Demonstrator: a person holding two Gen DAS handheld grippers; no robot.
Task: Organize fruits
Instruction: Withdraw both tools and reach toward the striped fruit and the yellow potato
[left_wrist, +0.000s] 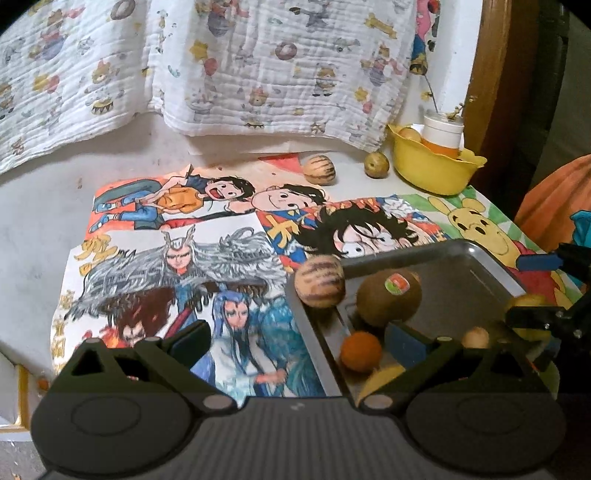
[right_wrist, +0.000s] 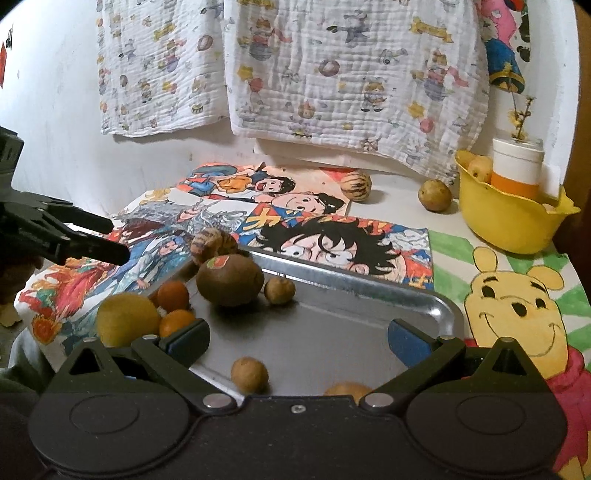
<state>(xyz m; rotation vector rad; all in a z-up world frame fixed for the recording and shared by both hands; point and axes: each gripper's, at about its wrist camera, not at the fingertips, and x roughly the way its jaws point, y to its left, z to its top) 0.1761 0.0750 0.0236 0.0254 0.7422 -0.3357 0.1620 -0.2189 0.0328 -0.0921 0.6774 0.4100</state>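
Fruits (right_wrist: 229, 280) in tray (right_wrist: 354, 286), some cut off | both grippers (left_wrist: 295, 339) (right_wrist: 299, 338) wide open, empty

A kiwi (right_wrist: 229, 279) in the metal tray (right_wrist: 369, 286) bears a red-and-green sticker; its print is too small to read. The cartoon drawings (left_wrist: 177, 266) on the worktop carry large yellow Chinese characters, none clearly legible.
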